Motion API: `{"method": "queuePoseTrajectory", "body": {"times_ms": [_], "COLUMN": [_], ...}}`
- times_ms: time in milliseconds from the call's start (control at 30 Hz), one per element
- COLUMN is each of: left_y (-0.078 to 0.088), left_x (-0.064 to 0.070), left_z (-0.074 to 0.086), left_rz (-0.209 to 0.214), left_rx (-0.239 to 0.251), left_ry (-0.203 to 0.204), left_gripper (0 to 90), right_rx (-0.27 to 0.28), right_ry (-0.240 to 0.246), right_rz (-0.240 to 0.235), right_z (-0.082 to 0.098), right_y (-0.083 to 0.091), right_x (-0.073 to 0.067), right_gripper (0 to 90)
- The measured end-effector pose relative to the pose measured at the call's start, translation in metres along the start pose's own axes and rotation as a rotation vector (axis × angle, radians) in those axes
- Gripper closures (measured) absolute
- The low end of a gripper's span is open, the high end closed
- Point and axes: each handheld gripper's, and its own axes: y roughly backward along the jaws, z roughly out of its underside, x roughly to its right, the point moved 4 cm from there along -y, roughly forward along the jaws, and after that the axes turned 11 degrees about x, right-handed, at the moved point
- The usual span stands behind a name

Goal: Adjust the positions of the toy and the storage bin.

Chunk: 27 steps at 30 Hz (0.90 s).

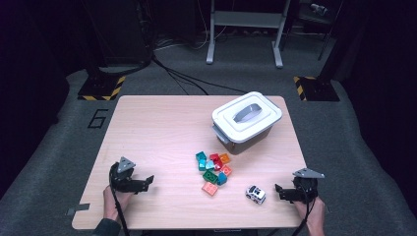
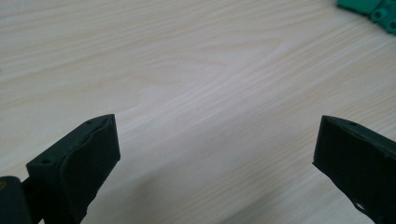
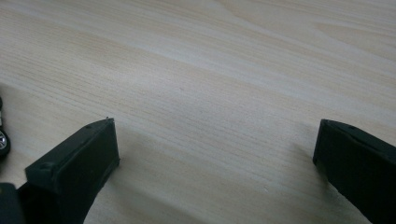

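Observation:
A pile of several coloured bricks (image 1: 214, 168) lies at the middle of the light wooden table (image 1: 157, 128). A small white toy car (image 1: 255, 193) stands to their right, near the front edge. My left gripper (image 1: 148, 181) rests low at the front left, pointing right toward the bricks, open and empty (image 2: 218, 128). Green bricks (image 2: 369, 5) peek in at the top right of the left gripper view. My right gripper (image 1: 278, 190) sits at the front right, just right of the car, open with bare wood between its jaws (image 3: 217, 128). The car's wheel (image 3: 3, 140) touches that view's left edge.
A white lidded storage box (image 1: 247, 119) with a grey handle stands at the table's back right. A metal frame stand (image 1: 244, 22) and black cables (image 1: 187, 78) lie on the grey floor beyond the table. A "6" marks the floor at left.

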Motion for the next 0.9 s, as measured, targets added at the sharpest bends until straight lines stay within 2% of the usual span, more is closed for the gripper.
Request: {"method": "queuePoseTrajectory", "body": {"times_ms": [67,100,133,167,300,433,533,567,600,633,667,700,800,900], "left_y": [-0.007,-0.007,-0.012,-0.012,-0.025,-0.043,-0.059,-0.064,-0.075,-0.075,-0.083,-0.086,-0.102,-0.114], "left_x": [0.009,0.009,0.016,0.016,0.031,0.049,0.064,0.067,0.075,0.075,0.080,0.082,0.094,0.105], "left_z": [-0.010,-0.010,-0.017,-0.017,-0.032,-0.046,-0.055,-0.056,-0.060,-0.060,-0.062,-0.063,-0.066,-0.071], "left_rz": [0.045,0.045,0.074,0.074,0.128,0.191,0.249,0.258,0.302,0.302,0.320,0.326,0.385,0.418], "left_rx": [0.004,0.004,0.008,0.008,0.010,0.007,0.002,0.003,-0.010,-0.010,-0.007,-0.009,-0.031,-0.027], "left_ry": [-0.007,-0.007,-0.019,-0.019,-0.057,-0.103,-0.118,-0.115,-0.116,-0.116,-0.107,-0.123,-0.114,-0.130], "left_gripper": [0.5,0.5,0.5,0.5,0.8,1.5,1.7,1.7,1.3,1.2,1.2,1.3,0.1,0.2], "right_rx": [0.000,0.000,0.000,0.000,0.001,-0.001,-0.001,-0.001,-0.001,-0.001,-0.001,-0.001,-0.001,-0.001], "right_ry": [-0.002,-0.002,-0.001,-0.001,0.001,-0.004,-0.004,-0.004,-0.004,-0.004,-0.004,-0.004,-0.004,-0.004], "right_rz": [0.000,0.000,0.000,0.000,0.000,0.000,0.000,0.000,0.000,0.000,0.000,0.000,0.000,0.000], "right_z": [0.000,0.000,0.000,0.000,0.000,0.000,0.000,0.000,0.000,0.000,0.000,0.000,0.000,0.000], "right_y": [0.000,0.000,0.000,0.000,0.000,0.000,0.000,0.000,0.000,0.000,0.000,0.000,0.000,0.000], "right_x": [0.000,0.000,0.000,0.000,0.000,0.000,0.000,0.000,0.000,0.000,0.000,0.000,0.000,0.000], "right_gripper": [0.0,0.0,0.0,0.0,0.0,0.0,0.0,0.0,0.0,0.0,0.0,0.0,0.0,0.0]}}
